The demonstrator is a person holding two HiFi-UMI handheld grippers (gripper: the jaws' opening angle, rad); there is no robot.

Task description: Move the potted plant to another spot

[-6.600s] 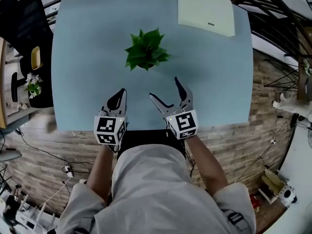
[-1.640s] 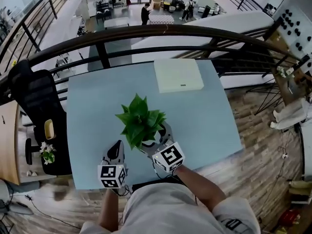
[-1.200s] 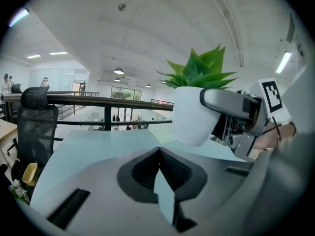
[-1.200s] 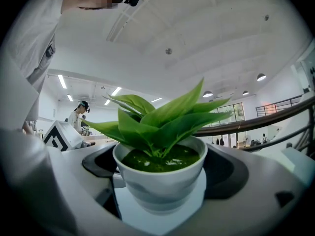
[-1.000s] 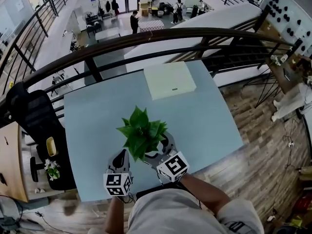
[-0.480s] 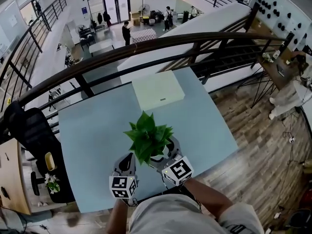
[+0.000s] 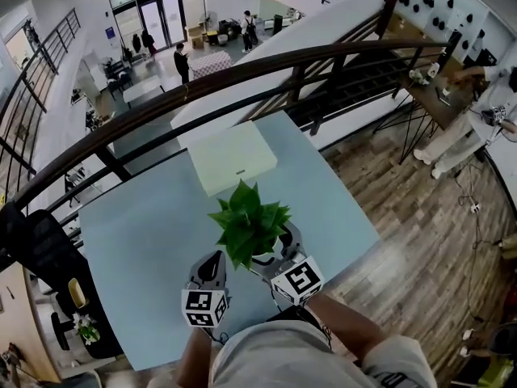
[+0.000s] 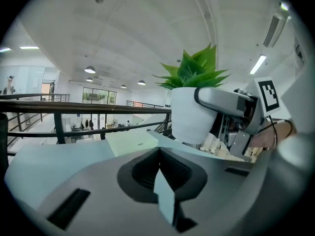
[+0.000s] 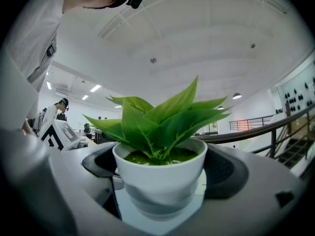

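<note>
The potted plant (image 7: 249,226), green leaves in a white pot (image 9: 160,178), hangs above the front part of the light blue table (image 7: 145,225). My right gripper (image 7: 273,249) is shut on the pot, one jaw on each side of it in the right gripper view. In the left gripper view the pot (image 8: 189,114) hangs up and to the right, with a right gripper finger (image 8: 224,100) wrapped round it. My left gripper (image 7: 212,263) hovers just left of the plant, its jaws shut with nothing between them.
A pale flat box (image 7: 230,158) lies at the table's far side. A dark railing (image 7: 202,75) runs behind the table, with a drop to a lower floor beyond. A black chair (image 7: 32,233) stands to the left. Wooden floor (image 7: 404,208) lies to the right.
The plant stood alone mid-table with the right gripper open; now the right gripper grips its pot, lifted near the front edge. Over the last second it stays held while the head view shifts.
</note>
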